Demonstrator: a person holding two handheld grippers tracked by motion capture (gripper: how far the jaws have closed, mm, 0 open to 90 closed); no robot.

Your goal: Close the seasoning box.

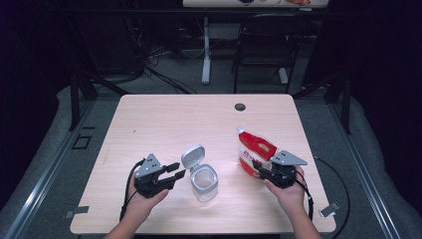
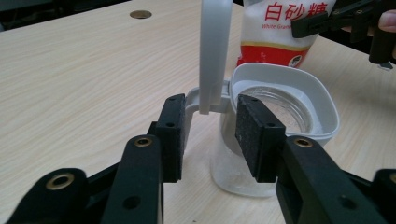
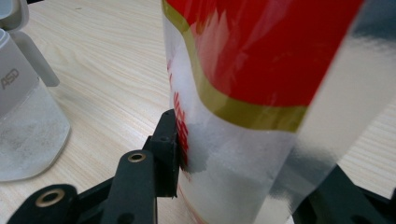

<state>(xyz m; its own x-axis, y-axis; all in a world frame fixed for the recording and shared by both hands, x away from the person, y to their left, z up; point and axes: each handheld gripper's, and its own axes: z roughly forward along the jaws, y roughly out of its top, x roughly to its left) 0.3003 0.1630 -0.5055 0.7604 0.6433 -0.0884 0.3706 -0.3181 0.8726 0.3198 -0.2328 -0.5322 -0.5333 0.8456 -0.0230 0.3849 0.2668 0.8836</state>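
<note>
right gripper (image 1: 260, 167) clamps sugar bag (image 1: 254, 149), jar (image 1: 204, 181) open

High overview; two close claw views, jar (image 1: 203, 182) shared.

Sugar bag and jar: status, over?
Right gripper shut on sugar bag, bag upright. Left gripper open beside jar, lid flipped up. Table between jar and bag bare.
</note>
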